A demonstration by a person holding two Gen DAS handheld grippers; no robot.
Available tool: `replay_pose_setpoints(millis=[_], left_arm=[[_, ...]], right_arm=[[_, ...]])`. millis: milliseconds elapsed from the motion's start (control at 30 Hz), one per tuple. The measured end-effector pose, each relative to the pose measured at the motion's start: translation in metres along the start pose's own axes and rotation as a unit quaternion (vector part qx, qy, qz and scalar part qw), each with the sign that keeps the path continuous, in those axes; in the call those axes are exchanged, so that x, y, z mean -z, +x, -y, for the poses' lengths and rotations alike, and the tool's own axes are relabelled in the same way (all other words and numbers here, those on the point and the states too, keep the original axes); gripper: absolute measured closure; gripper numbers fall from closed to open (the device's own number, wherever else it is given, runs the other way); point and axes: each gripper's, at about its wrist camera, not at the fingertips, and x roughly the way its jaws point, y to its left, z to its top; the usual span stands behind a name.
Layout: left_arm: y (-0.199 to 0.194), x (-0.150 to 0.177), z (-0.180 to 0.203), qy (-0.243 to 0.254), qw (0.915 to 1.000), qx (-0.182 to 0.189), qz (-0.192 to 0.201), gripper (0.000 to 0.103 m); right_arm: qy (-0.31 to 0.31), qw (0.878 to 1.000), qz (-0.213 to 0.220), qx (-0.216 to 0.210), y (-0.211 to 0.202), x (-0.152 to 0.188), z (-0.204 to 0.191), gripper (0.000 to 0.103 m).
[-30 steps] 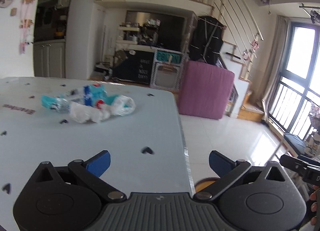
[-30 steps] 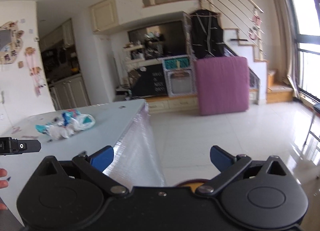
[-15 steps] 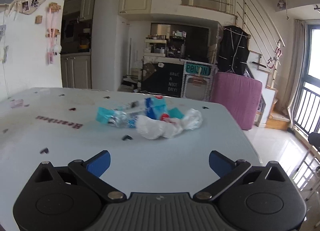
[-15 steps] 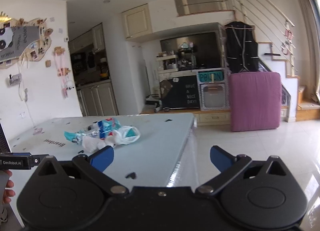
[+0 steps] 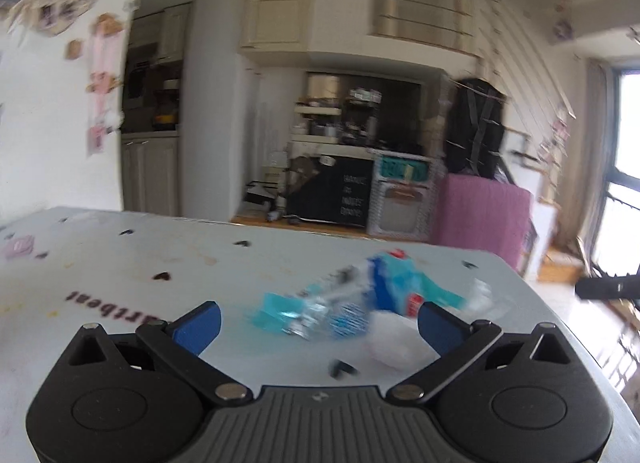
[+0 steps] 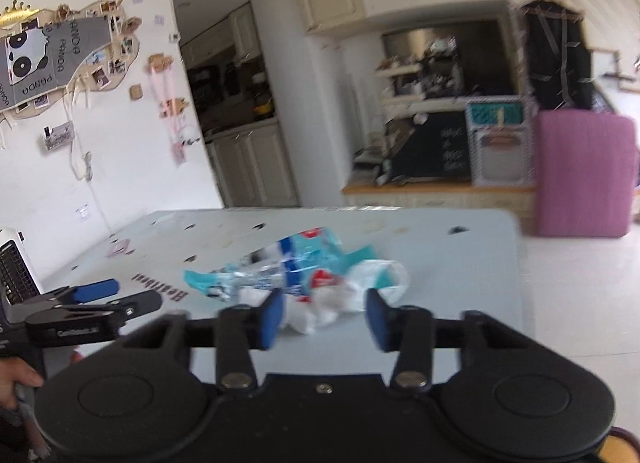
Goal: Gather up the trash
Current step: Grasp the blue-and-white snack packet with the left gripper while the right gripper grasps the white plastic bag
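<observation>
A pile of trash point(image 5: 360, 303) lies on the pale blue table point(image 5: 140, 263): a crushed clear bottle, blue and teal wrappers and white crumpled plastic. My left gripper point(image 5: 318, 323) is open, its blue pads on either side of the pile, just short of it. In the right wrist view the same pile point(image 6: 304, 275) sits just past my right gripper point(image 6: 324, 317), which is partly closed with a gap between the pads, framing the white plastic point(image 6: 332, 303). The left gripper point(image 6: 92, 303) shows at the left there.
The table's right edge point(image 6: 520, 263) drops to a white tiled floor. A pink mattress point(image 6: 584, 175) leans by the stairs. Kitchen cabinets point(image 6: 252, 167) stand behind the table. A white appliance point(image 6: 12, 263) is at far left.
Both grippers have moved forward to the trash pile, which now sits between the fingers. The right gripper's jaws have narrowed. Both views are motion blurred.
</observation>
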Motion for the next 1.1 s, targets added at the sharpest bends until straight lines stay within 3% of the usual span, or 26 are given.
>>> replay_pose_setpoints(millis=[67, 233, 433, 500, 567, 600, 733, 833, 933, 1100], left_arm=[[0.014, 0.002, -0.016, -0.033, 0.9995, -0.005, 0.001, 0.0], [0.047, 0.006, -0.038, -0.067, 0.9976, -0.008, -0.012, 0.001], [0.076, 0.005, -0.027, 0.007, 0.9997, 0.002, -0.023, 0.005], [0.088, 0.004, -0.021, 0.036, 0.9988, -0.004, -0.032, 0.01], [0.1, 0.003, -0.019, 0.041, 0.998, -0.009, -0.046, 0.025], [0.104, 0.003, -0.019, 0.037, 0.9977, -0.01, -0.055, 0.028], [0.112, 0.005, -0.019, 0.023, 0.9963, 0.002, -0.083, 0.061], [0.104, 0.009, -0.013, 0.024, 0.9957, 0.005, -0.089, 0.08], [0.09, 0.012, -0.007, 0.021, 0.996, 0.011, -0.086, 0.086], [0.059, 0.023, 0.006, 0.008, 0.994, -0.006, -0.109, 0.088]], right_arm=[[0.007, 1.0, -0.008, -0.019, 0.027, -0.003, -0.009, 0.071], [0.043, 0.998, -0.024, -0.046, 0.091, -0.007, -0.025, 0.075], [0.058, 0.996, -0.035, -0.057, 0.143, 0.001, -0.034, 0.075], [0.046, 0.997, -0.041, -0.055, 0.152, 0.005, -0.035, 0.075], [0.034, 0.995, -0.067, -0.058, 0.161, 0.007, -0.035, 0.075], [0.025, 0.995, -0.081, -0.057, 0.163, 0.007, -0.034, 0.075], [-0.017, 0.992, -0.101, -0.074, 0.148, 0.013, -0.03, 0.075], [-0.049, 0.987, -0.12, -0.095, 0.128, 0.016, -0.026, 0.075], [-0.075, 0.983, -0.135, -0.097, 0.104, 0.019, -0.021, 0.075], [-0.081, 0.983, -0.132, -0.099, 0.069, 0.024, -0.011, 0.075]])
